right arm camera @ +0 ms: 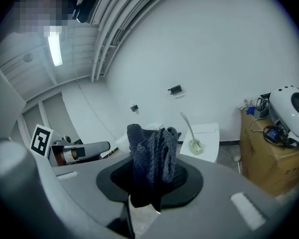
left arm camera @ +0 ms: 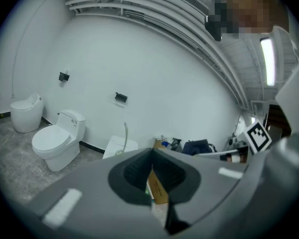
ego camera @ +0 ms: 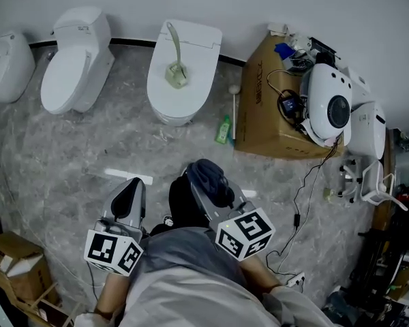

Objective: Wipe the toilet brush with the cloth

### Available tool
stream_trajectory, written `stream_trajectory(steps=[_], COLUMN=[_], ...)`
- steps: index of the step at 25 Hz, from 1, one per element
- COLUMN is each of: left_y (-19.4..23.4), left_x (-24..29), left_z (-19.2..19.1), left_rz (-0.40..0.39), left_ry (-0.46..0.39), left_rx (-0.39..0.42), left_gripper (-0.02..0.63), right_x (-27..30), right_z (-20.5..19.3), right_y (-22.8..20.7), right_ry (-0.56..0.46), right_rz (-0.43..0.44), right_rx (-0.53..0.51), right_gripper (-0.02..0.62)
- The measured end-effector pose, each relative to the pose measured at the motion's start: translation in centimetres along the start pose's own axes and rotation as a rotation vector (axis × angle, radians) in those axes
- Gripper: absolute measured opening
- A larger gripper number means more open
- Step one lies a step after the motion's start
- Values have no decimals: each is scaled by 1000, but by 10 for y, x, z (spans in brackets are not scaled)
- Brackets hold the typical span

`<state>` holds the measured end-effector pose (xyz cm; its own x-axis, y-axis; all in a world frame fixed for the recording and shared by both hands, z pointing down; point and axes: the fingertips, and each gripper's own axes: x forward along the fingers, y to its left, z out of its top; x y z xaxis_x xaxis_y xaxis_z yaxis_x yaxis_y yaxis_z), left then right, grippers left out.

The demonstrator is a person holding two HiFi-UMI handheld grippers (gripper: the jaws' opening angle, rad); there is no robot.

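While you are holding both claws well short of the work, your right gripper (ego camera: 204,181) is pinching the dark cloth (right arm camera: 153,153), whose loose bulk is bunching up above the jaw tips. Your left gripper (ego camera: 131,193) is pressing its jaws together on nothing. The toilet brush (ego camera: 174,58) is sitting far ahead of both claws, a little left of the right one, and is leaning in its small holder on the closed lid of the toilet (ego camera: 198,90).

Wiping is not yet under way, as I am reading it. You are likely needing the left claw spread and taking the handle near its free end, so the light holder is not tipping off the lid. Bring the bunched cloth, not the bare jaw tips, against the handle. Keep the pinch firm so the cloth is not dragging out.
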<state>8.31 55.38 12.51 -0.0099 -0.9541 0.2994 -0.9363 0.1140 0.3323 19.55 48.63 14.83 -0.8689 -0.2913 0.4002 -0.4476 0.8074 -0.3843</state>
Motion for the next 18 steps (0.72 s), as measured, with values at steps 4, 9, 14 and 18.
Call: stream_trajectory(steps=[4,9,14,18], left_y=[8,18,28,29], left_x=[52,115,174,207], left_z=[22,49,71,81], left_rz=[-3,1,-6,-11], left_ry=[28,43,56,66], left_rx=[7,11,25,32], left_gripper=[0,0,0,0], right_x=[29,67,105,125], right_z=[26,56,81,94], right_y=[-40,-81,-120,-149], right_ry=[-12,-5,0,8], right_rz=[-21,-12,-11,-18], right_rx=[62,93,113,130], right_gripper=[91,91,91,91])
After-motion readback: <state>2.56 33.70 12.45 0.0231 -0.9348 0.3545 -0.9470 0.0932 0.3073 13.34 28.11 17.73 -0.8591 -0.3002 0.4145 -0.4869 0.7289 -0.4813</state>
